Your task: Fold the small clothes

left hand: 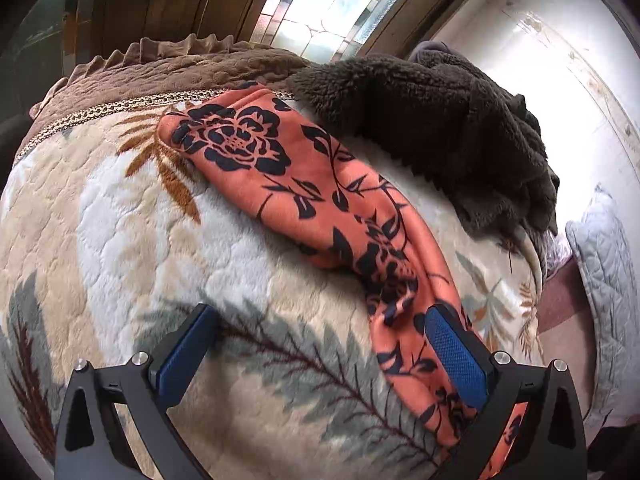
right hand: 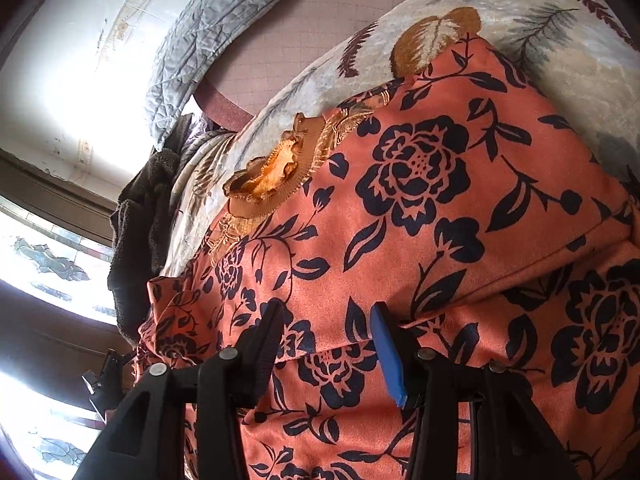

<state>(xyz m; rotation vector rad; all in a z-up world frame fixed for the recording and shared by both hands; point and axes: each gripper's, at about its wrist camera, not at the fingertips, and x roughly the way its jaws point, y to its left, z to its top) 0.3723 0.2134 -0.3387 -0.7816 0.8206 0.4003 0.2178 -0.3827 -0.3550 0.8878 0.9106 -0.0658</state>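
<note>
Top [right hand: 420, 208] spread on blanket [left hand: 120, 208], sleeve [left hand: 304, 184] running ahead from your left gripper's [left hand: 320, 344] right finger. Left fingers wide apart, empty. Right gripper [right hand: 326, 344] partly open over body, fabric between fingers, no grip. Close on hem edge, fold sleeve inward. Orange, navy roses, ruffled collar [right hand: 272, 176].
</note>
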